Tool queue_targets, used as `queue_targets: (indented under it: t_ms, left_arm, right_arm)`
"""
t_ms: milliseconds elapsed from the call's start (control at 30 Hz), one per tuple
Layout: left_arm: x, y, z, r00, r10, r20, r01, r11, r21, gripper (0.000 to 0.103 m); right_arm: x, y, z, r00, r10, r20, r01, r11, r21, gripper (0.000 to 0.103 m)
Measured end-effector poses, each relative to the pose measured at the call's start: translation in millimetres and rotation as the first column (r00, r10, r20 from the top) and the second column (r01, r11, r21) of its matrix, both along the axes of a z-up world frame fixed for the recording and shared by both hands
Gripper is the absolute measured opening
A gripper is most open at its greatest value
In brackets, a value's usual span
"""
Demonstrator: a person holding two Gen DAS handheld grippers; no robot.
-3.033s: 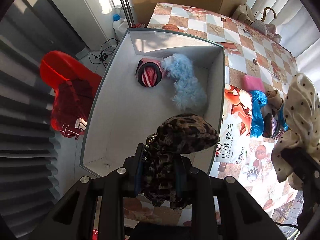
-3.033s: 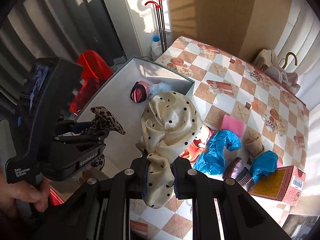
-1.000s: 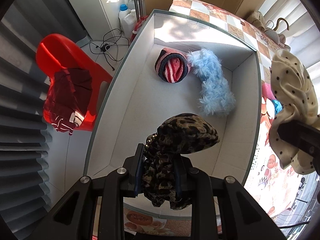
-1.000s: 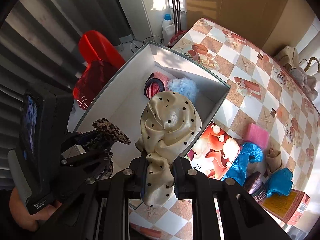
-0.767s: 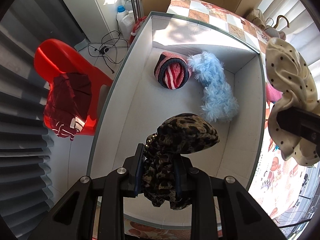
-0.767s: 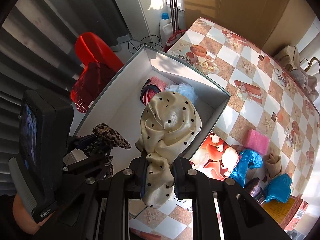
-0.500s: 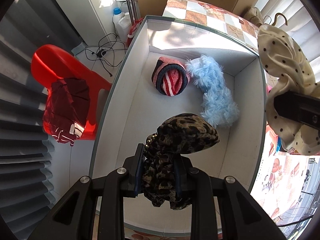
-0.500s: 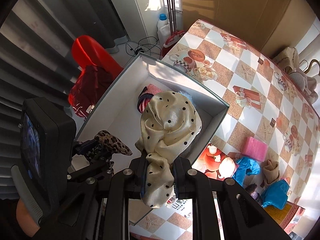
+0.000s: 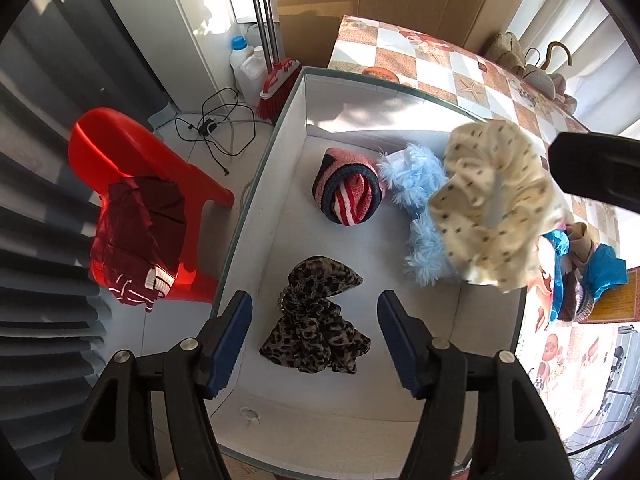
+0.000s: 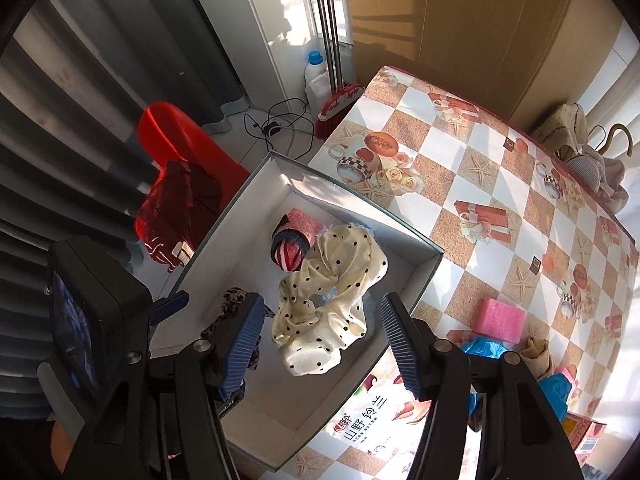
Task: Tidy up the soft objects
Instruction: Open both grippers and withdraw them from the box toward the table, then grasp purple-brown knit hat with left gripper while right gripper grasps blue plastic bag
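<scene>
A moment earlier both tongs had pinched their cloths; now both were opening, and nothing was pressed between the pads.

Under the left tongs [image 9: 314, 334], the leopard-print scarf [image 9: 316, 316] lay crumpled on the floor of the white box [image 9: 280, 152], its long axis running from the tongs toward the striped sock roll [image 9: 349, 186] and the fluffy blue piece [image 9: 416, 208] at the far end.

Beneath the right tongs [image 10: 322, 340], the cream dotted scarf [image 10: 328, 312] was blurred, apparently falling inside the box, its length slanting toward the far corner.

Judged so, two more soft things were stowed; blue cloths [image 10: 480, 350] and a pink sponge [image 10: 502, 318] waited on the desk [image 10: 500, 184].
</scene>
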State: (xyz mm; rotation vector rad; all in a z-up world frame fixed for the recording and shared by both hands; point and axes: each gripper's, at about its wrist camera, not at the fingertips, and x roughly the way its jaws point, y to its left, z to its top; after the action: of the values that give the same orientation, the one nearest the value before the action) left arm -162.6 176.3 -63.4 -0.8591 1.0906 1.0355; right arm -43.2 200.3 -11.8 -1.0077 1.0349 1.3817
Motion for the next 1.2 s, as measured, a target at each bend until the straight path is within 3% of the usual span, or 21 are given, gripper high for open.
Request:
queue_targets:
  t_ms: [100, 333, 500, 633, 733, 867, 1100, 1200]
  left_arm:
    - [-16.1, 2.8, 10.3, 0.997, 0.03, 0.073, -0.032, 0.999, 0.026, 0.072]
    - [-41.8, -2.3, 16.1, 0.988, 0.063, 0.138, -0.067, 0.997, 0.028, 0.073]
    - [-20.8, -24.5, 22.6, 0.987, -0.018, 0.158, 0.014, 0.999, 0.029, 0.073]
    - [22.2, -53.1, 36.0, 0.969, -0.156, 0.192, 0.151, 0.988, 0.042, 0.073]
    - [68.8, -78.2, 45.3, 0.929, -0.301, 0.215, 0.299, 0.953, 0.045, 0.073]
    - [135.2, -112.7, 47.5, 0.852, -0.474, 0.222, 0.476, 0.878, 0.05, 0.073]
    - [242.1, -136.0, 16.0, 0.779, -0.605, 0.164, 0.608, 0.793, 0.04, 0.075]
    - [283.9, -143.6, -2.4, 0.722, -0.684, 0.108, 0.682, 0.729, 0.063, 0.077]
  right_arm:
    - [4.8, -4.6, 8.2, 1.0, -0.013, 0.021, 0.012, 0.999, 0.03, 0.062]
    - [34.5, -49.6, 1.5, 0.995, -0.099, 0.025, 0.098, 0.995, 0.024, 0.062]
    - [59.1, -113.6, -22.3, 0.989, -0.123, 0.079, 0.125, 0.992, -0.026, 0.062]
    - [87.3, -169.5, -37.4, 0.977, -0.18, 0.112, 0.187, 0.98, -0.06, 0.062]
    - [109.4, -204.4, -45.1, 0.96, -0.257, 0.108, 0.266, 0.96, -0.083, 0.062]
    - [130.6, -241.5, -49.8, 0.934, -0.344, 0.101, 0.353, 0.931, -0.093, 0.062]
    - [149.2, -288.6, -44.7, 0.907, -0.411, 0.089, 0.417, 0.907, -0.061, 0.062]
    - [154.9, -311.1, -46.0, 0.9, -0.427, 0.084, 0.432, 0.899, -0.065, 0.062]
